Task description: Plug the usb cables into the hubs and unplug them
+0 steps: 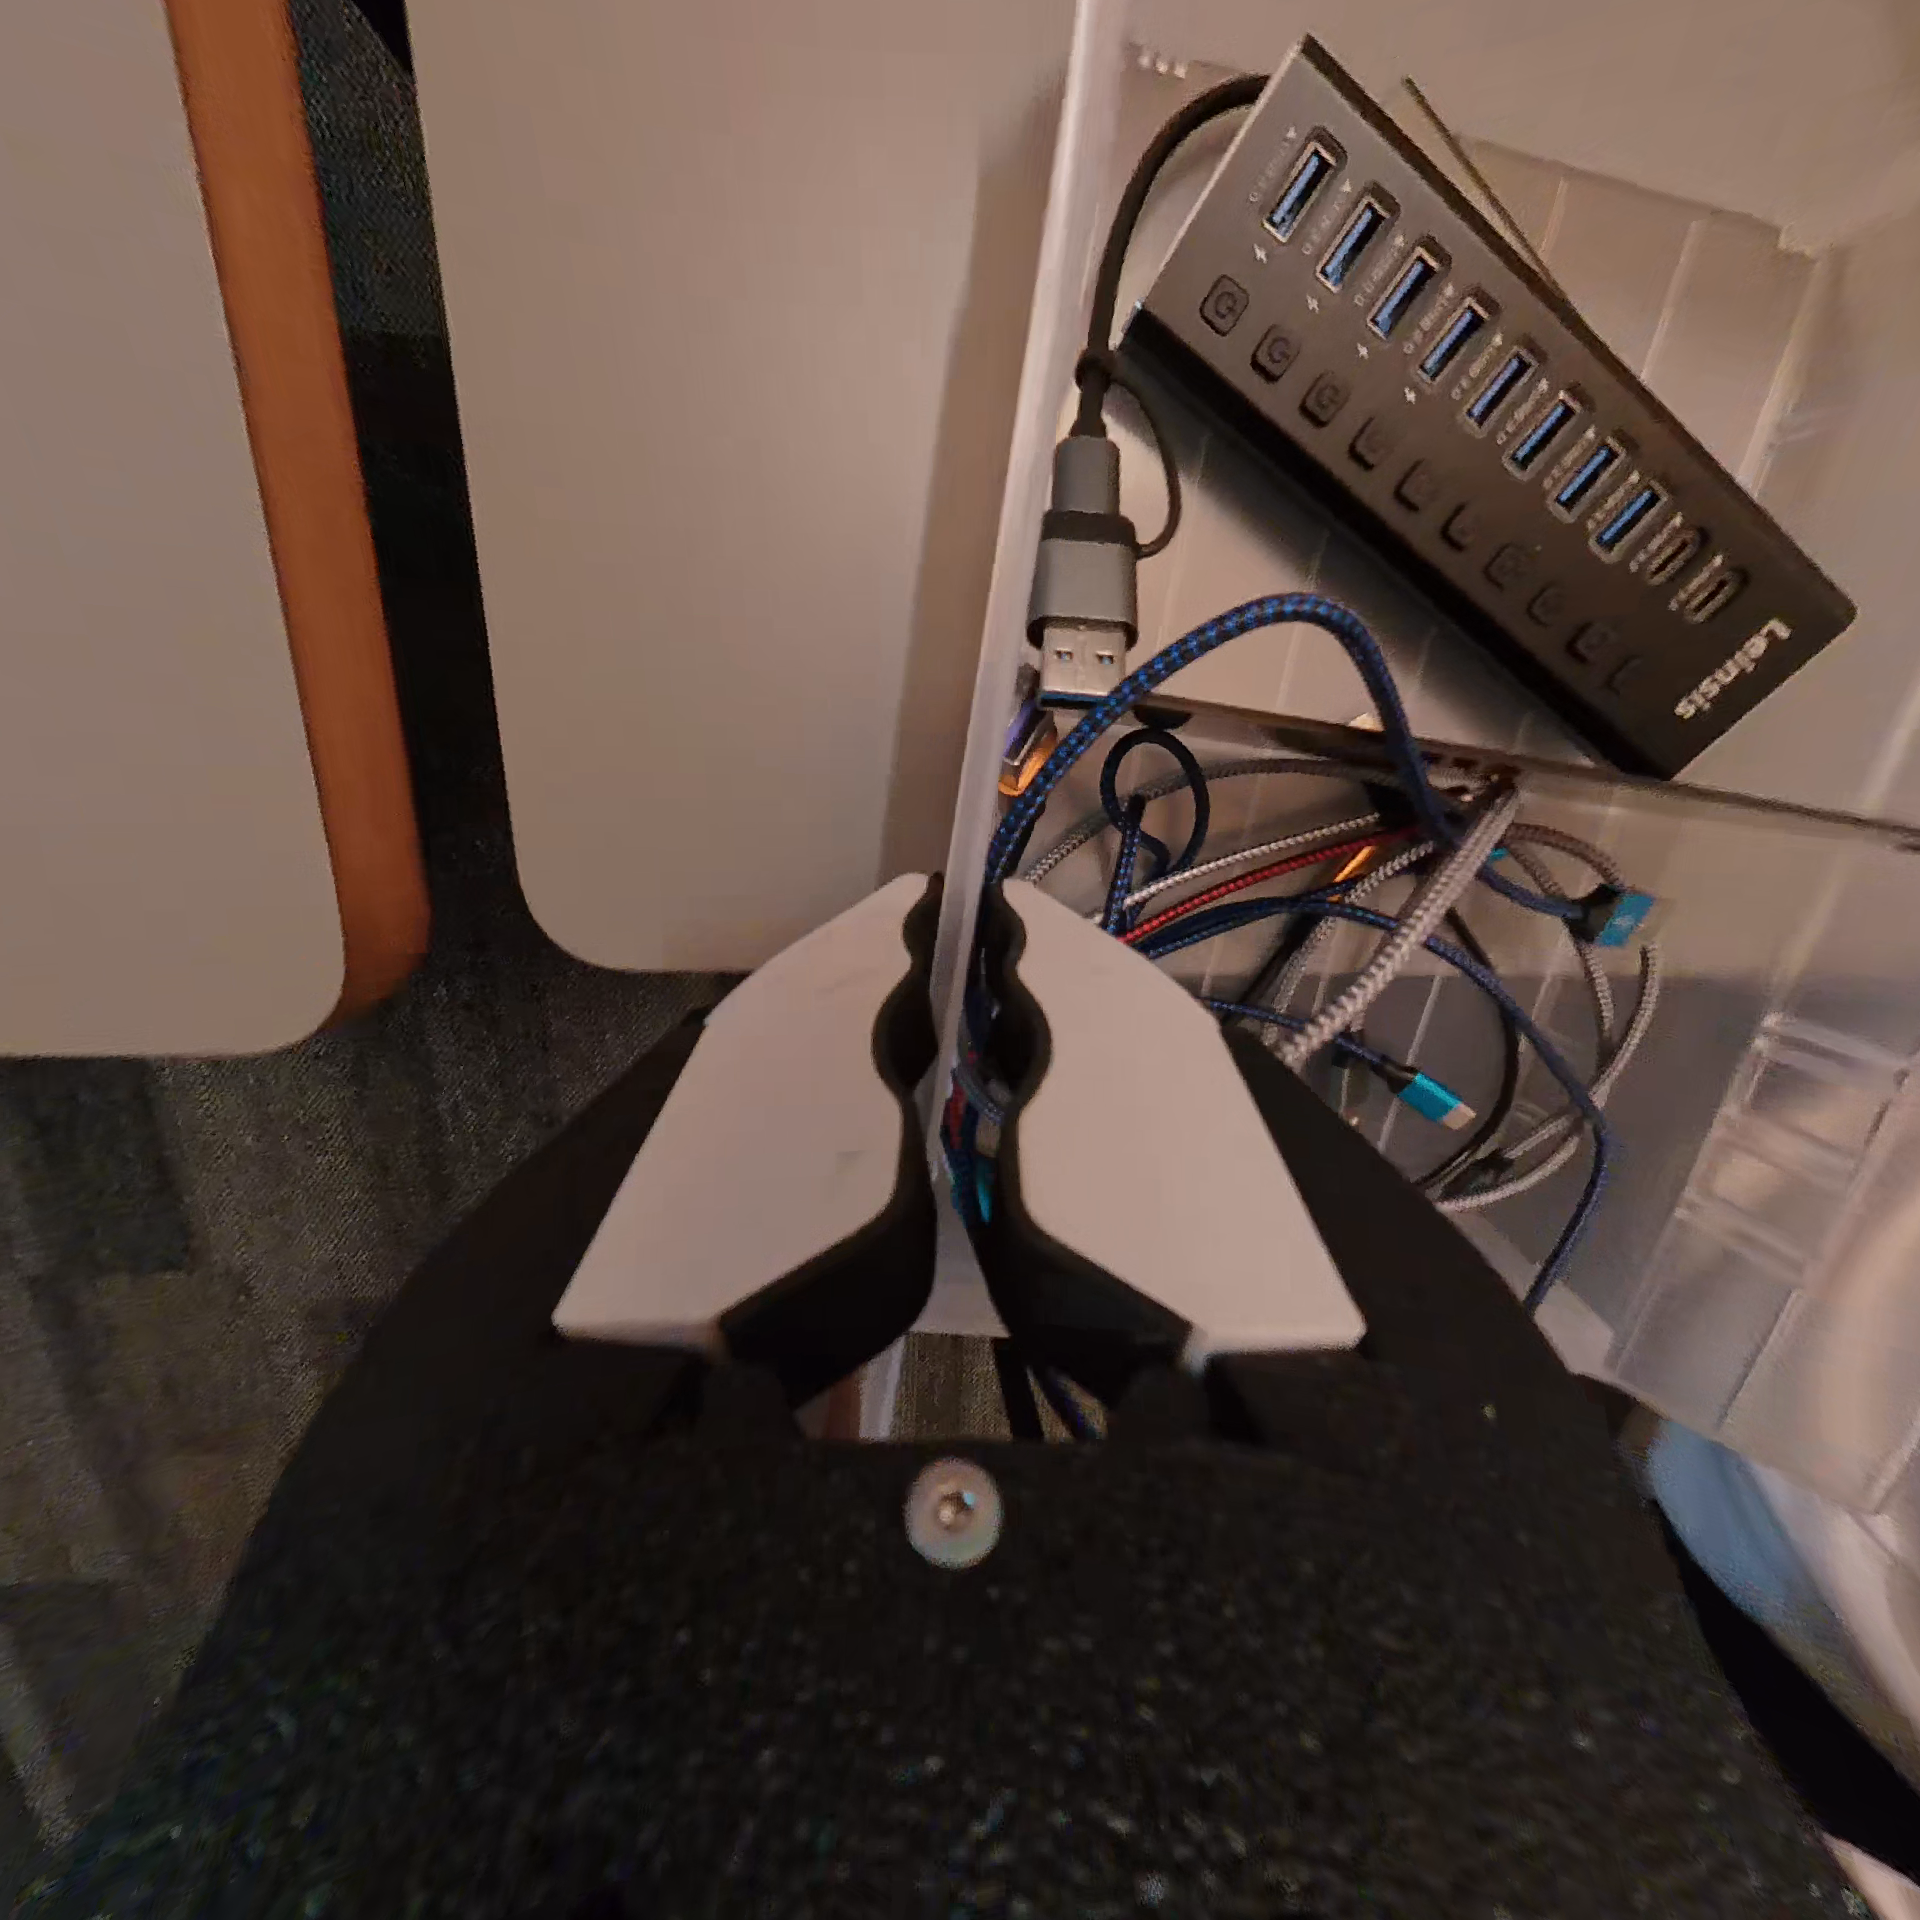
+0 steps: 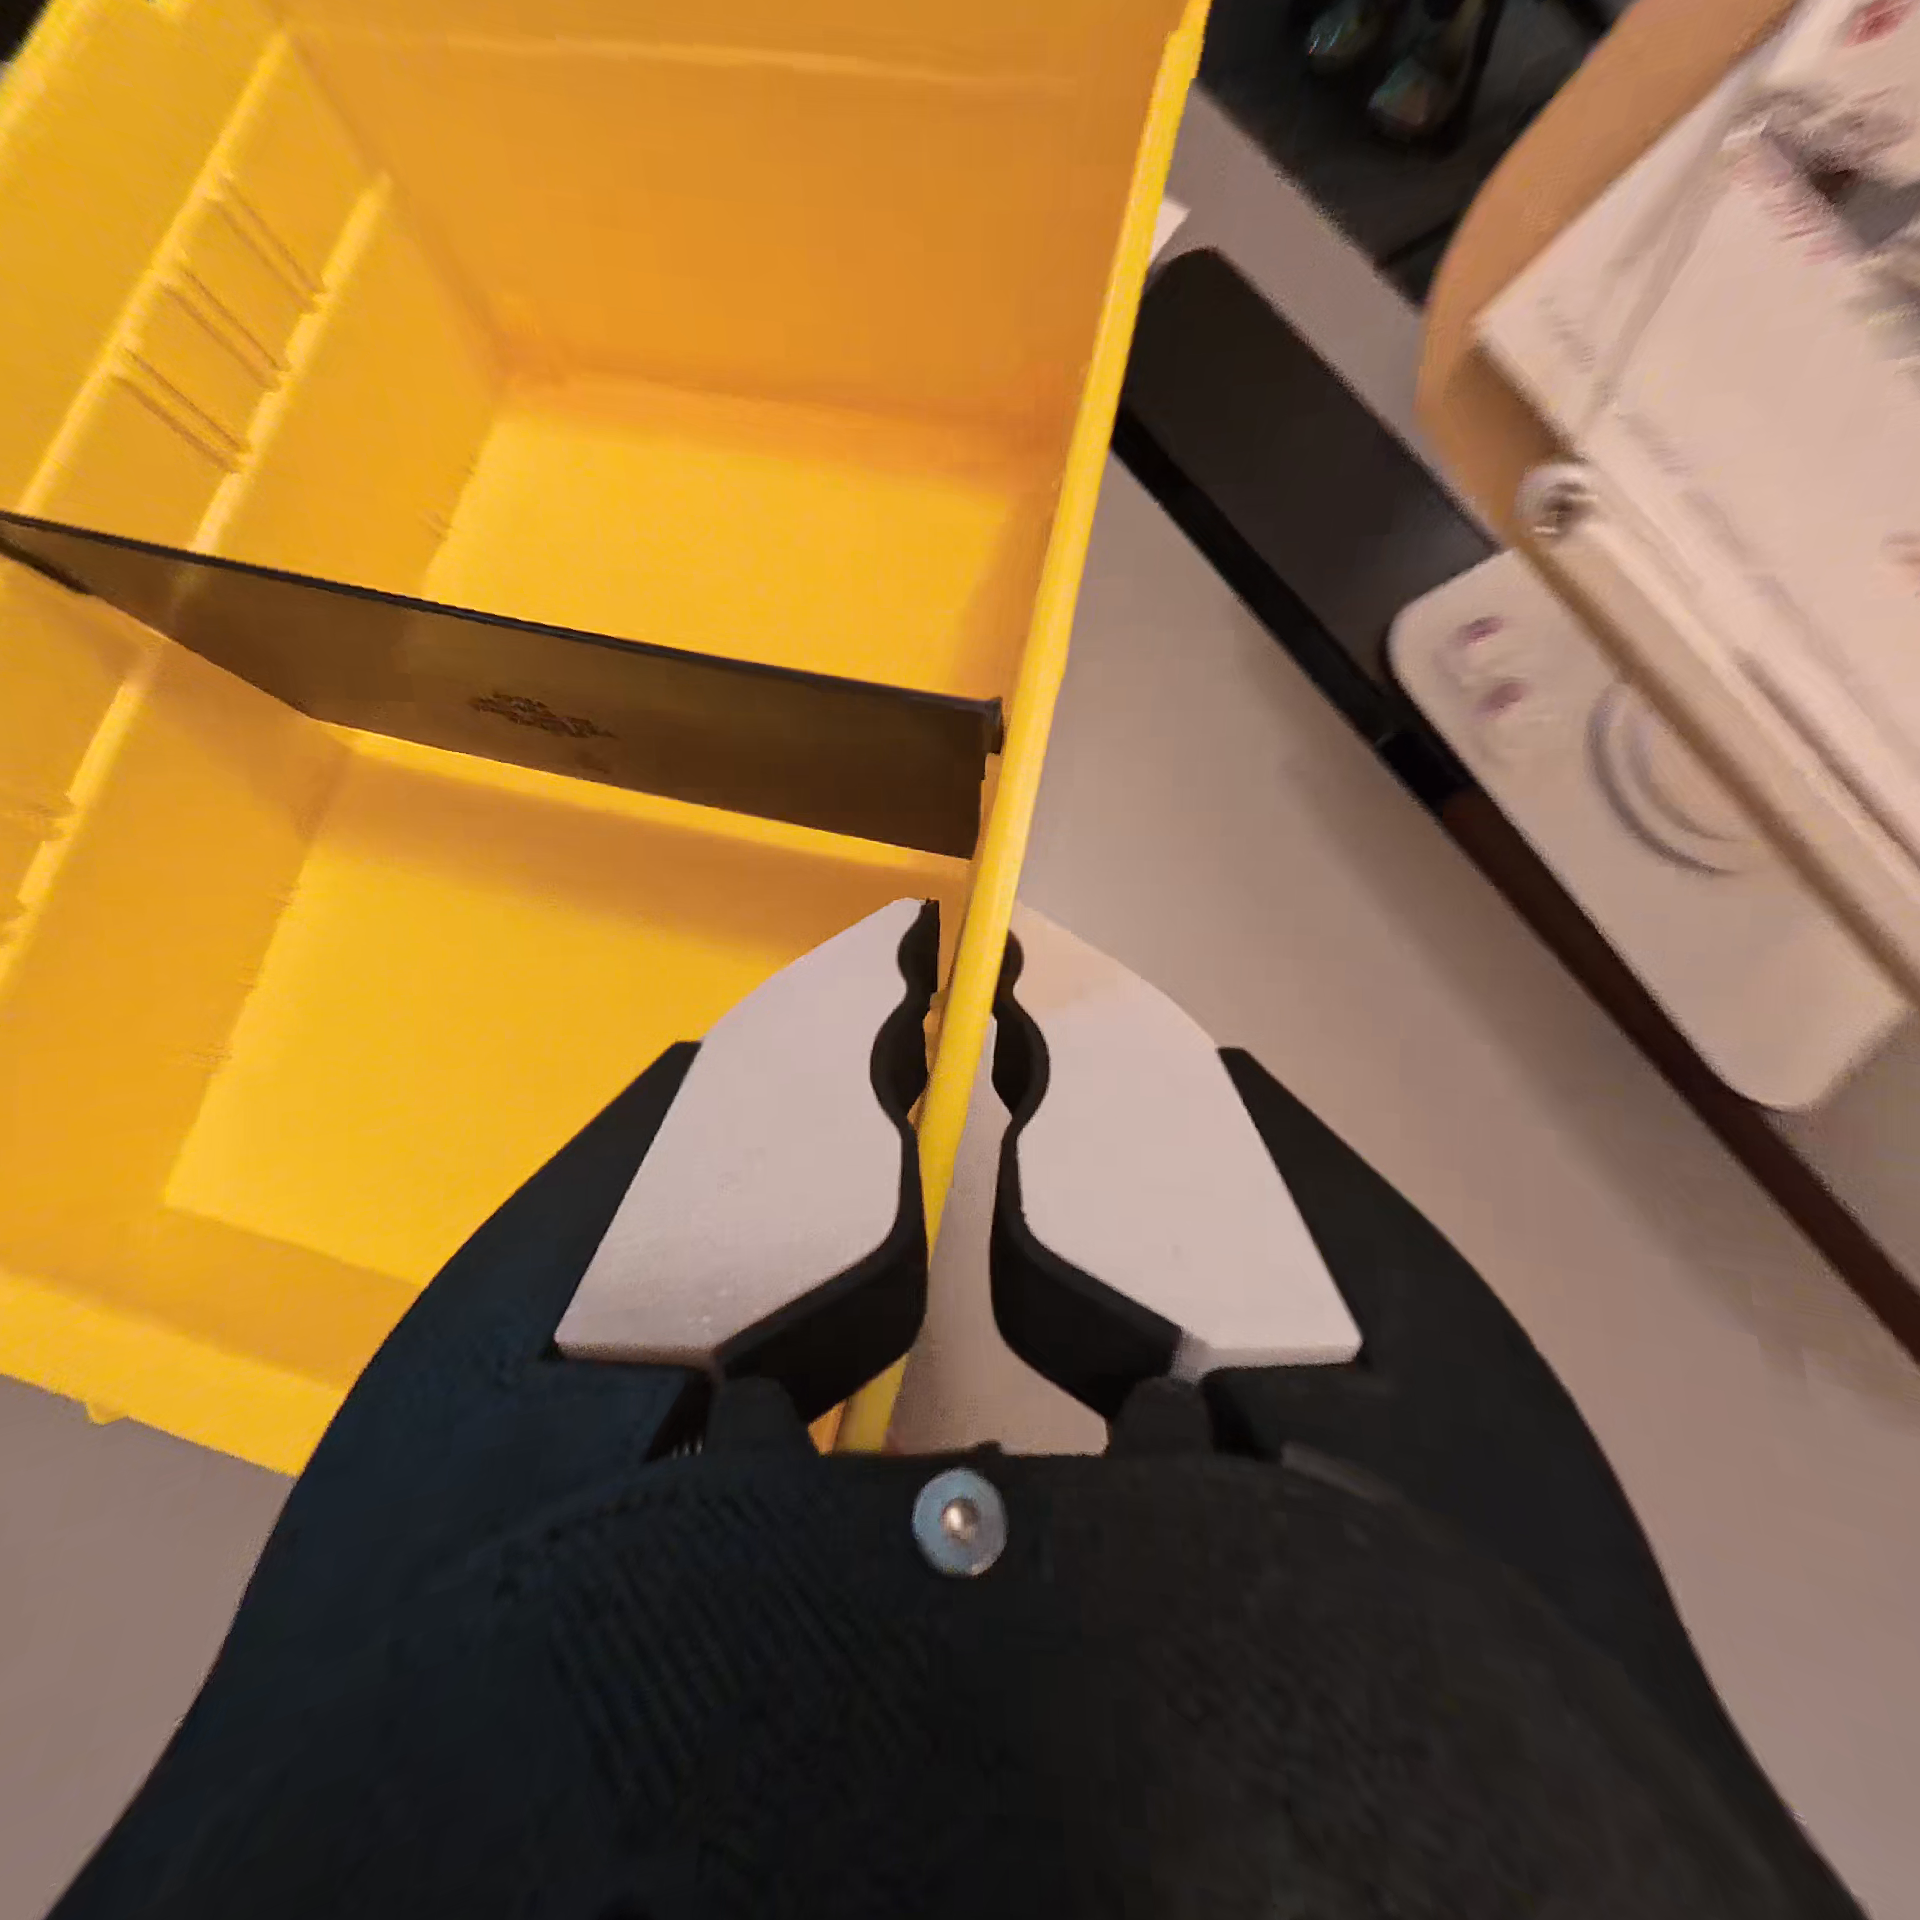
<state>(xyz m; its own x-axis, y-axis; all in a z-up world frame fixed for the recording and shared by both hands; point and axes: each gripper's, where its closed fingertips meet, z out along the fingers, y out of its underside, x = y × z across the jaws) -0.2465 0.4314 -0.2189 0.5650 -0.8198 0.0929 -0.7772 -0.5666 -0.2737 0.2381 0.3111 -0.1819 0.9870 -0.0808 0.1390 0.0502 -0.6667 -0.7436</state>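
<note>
L gripper (image 1: 961, 914) clamps clear bin (image 1: 1013, 520) wall, black hub (image 1: 1507, 416) w/ blue ports over tangled braided cables (image 1: 1351, 935); R gripper (image 2: 961, 925) clamps yellow bin (image 2: 1081, 520) wall.

One hub (image 1: 1475, 405), two bins (image 1: 1766, 987) (image 2: 623, 260), many tangled cables (image 1: 1351, 935).

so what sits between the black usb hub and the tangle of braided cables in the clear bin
In the left wrist view, a clear plastic divider crosses the translucent bin between the black multi-port USB hub and the braided cable tangle; one blue braided cable loops over it.
</note>
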